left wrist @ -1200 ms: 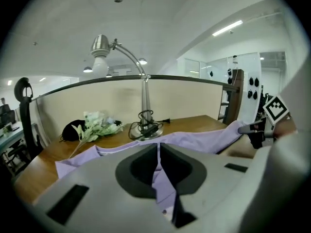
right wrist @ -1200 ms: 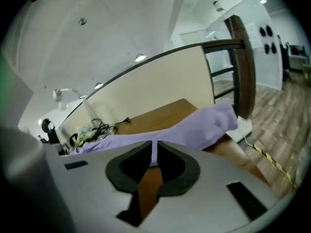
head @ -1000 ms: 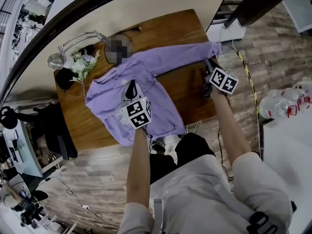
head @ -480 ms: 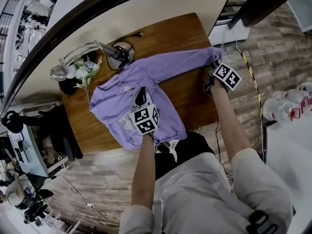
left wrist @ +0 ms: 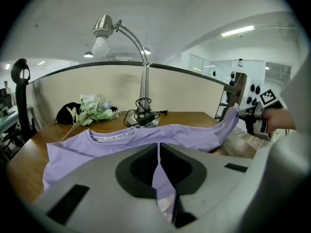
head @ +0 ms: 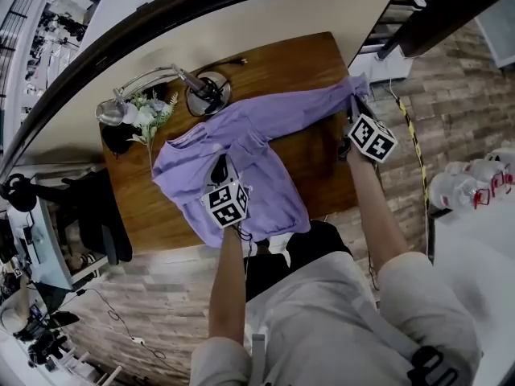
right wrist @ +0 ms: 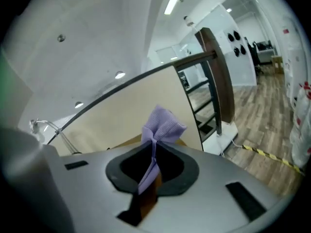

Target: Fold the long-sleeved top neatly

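Looking down on the table [head: 290,61], wood, set against a beige partition. Spread over most of it, the top [head: 265,175]: purple, collar toward the far edge, hem at the near edge. One sleeve [head: 306,103] stretched out to the right corner and lifted off the wood there. Behind the collar, a lamp [head: 205,95], cord coiled on its base. Just left of that, flowers [head: 149,112] lying on the wood. Now the left gripper [head: 218,164]: over the chest, clenched tight on a pinch of purple cloth, with a thin fold caught between the jaws. And the right gripper [head: 355,103]: out at the table's right corner, jaws just been closing, now clamped on the cuff [right wrist: 163,125], with the ribbed end bunched and poking up past them.
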`<state>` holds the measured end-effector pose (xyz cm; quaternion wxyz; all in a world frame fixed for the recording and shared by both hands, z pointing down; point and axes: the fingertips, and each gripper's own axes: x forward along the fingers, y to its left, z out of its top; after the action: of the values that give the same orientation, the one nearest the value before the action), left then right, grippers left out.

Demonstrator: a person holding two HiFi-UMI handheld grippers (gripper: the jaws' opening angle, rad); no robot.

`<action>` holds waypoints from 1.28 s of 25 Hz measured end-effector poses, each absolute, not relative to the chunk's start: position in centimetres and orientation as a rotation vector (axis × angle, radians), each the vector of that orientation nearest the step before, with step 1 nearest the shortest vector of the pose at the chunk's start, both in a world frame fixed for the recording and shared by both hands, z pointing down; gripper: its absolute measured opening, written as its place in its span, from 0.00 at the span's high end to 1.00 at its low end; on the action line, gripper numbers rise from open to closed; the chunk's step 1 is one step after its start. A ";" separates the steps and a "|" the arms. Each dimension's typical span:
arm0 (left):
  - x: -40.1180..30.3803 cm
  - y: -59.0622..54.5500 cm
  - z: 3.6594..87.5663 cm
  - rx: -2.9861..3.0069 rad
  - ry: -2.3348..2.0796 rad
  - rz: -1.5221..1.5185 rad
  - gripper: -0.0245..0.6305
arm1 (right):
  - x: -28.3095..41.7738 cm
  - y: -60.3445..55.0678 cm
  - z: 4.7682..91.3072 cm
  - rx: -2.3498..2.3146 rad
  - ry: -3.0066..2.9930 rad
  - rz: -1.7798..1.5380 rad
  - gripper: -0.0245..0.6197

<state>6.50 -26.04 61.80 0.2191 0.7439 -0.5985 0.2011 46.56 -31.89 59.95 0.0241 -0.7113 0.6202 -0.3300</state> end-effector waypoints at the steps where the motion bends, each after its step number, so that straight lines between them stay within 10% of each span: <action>1: 6.0 -25.9 61.8 2.057 -1.656 0.559 0.91 | 45.7 -32.2 58.6 -2.201 1.986 -0.955 0.91; 32: -19.1 -18.6 59.9 2.053 -1.581 0.404 0.91 | -3.1 -24.7 50.0 -1.834 3.023 0.051 0.91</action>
<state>-19.10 -18.55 59.88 0.2566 0.7567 -0.5826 0.1489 -3.10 -24.69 50.00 -0.1959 -0.5086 0.8383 0.0141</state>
